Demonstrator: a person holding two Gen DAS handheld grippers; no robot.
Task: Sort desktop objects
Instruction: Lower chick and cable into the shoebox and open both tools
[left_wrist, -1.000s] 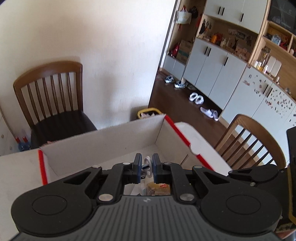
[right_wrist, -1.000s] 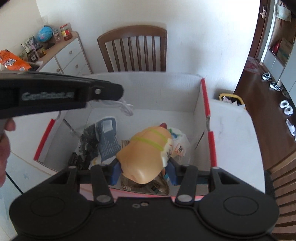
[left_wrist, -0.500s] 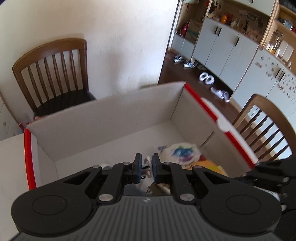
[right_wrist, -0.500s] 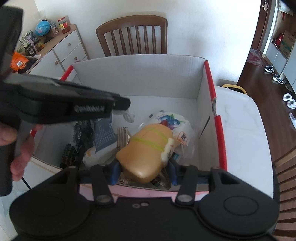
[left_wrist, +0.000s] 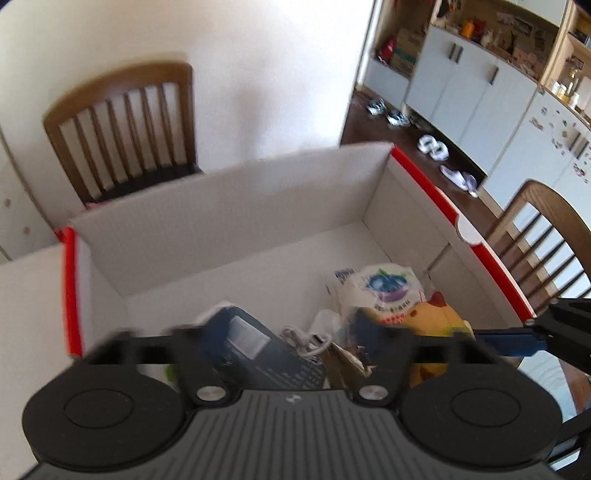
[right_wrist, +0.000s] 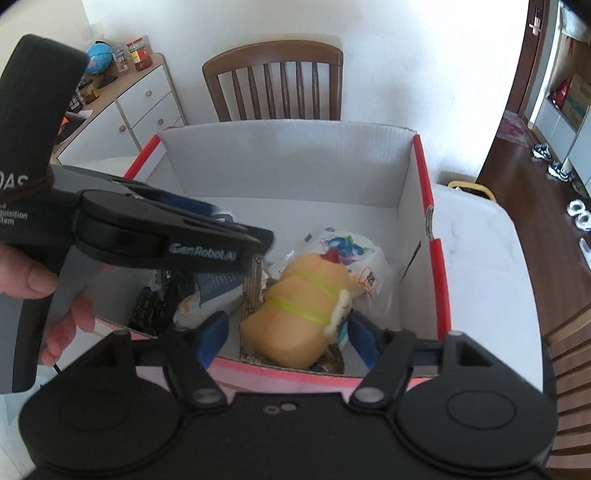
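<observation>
The white cardboard box with red-taped edges fills the middle of both views and sits on the pale desk; it is where the sorted things are going. Against the frames of a second ago, the change is a double release over it.

The right hand-held gripper had been clamped on the yellow plush toy. Its jaws have just been opening, and the blue pads now stand clear of the toy on both sides. The toy lies between them, low in the box at about 6 o'clock in the right wrist view, resting on other packets with a white snack bag printed with a blueberry just behind it at 1 o'clock.

The left hand-held gripper had been pinched shut on a small white cable. Its jaws have also just been opening and now stand wide with nothing pressed between them. The white cable lies loose in the box right below them, beside a dark blue calculator at 7 o'clock of it.

So I judge both items delivered. Each hand-held gripper seems free to lift out and go for whatever is left on the desk. The pile looks crowded at the near wall, so lifting straight up should avoid dragging things out.
</observation>
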